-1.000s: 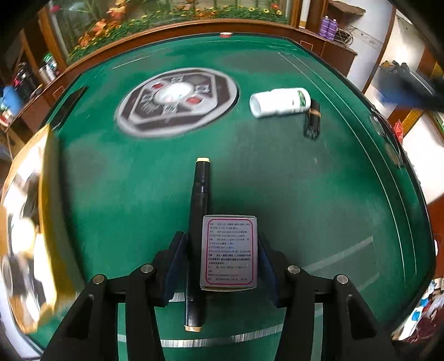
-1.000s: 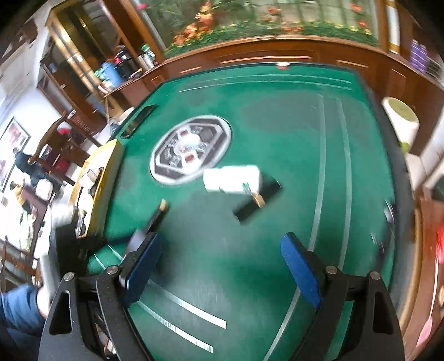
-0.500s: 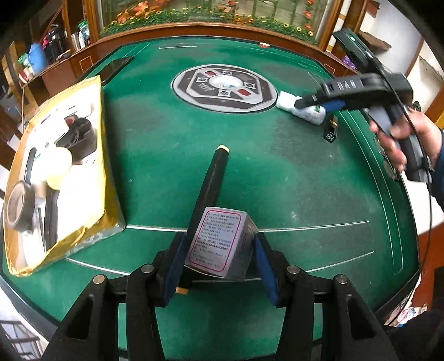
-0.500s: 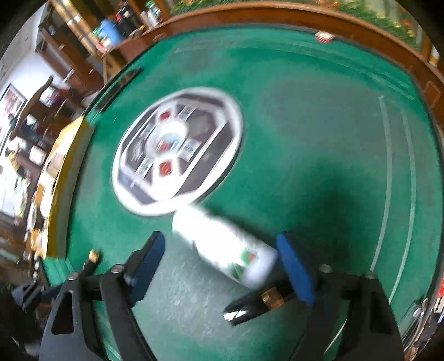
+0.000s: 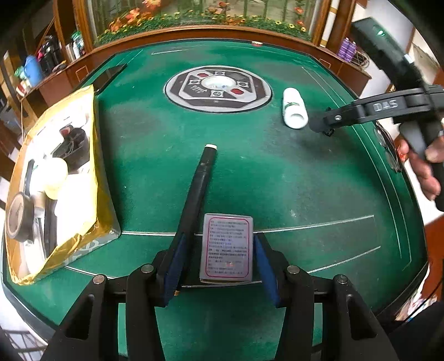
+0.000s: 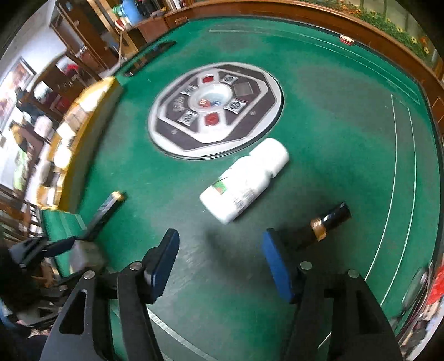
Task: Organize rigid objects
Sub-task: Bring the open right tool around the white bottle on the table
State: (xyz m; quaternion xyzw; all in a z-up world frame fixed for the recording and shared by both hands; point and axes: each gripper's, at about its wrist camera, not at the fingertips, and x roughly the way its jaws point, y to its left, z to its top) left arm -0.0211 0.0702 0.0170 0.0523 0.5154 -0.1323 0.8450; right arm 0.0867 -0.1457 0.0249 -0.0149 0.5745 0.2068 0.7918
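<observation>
- The left gripper point(image 5: 222, 257) is clamped on a small grey box point(image 5: 226, 245), low over the green worktop point(image 5: 277, 180).
- The right gripper point(image 6: 219, 255) is closing on nothing, with the white bottle point(image 6: 245, 180) lying just beyond.
- A gold tray point(image 5: 94, 172) sits far left.

Setting: a lived-in home room, furnished for games.

- Mahjong table point(image 5: 277, 177): green felt top, wooden rim, white marked lines; fills the room's middle.
- Round control panel point(image 5: 217, 88), set into the felt at centre, with red and grey buttons round a clear dome.
- Planter of orange and yellow flowers point(image 5: 211, 16), along the far side behind the rim.
- Wooden shelving point(image 5: 52, 61), far left, crowded with bottles, flasks and a blue container.
- Framed picture point(image 6: 14, 83) on the white wall at left, with wooden chairs below it.
- Purple bottles point(image 5: 347, 48) on a ledge, far right.
</observation>
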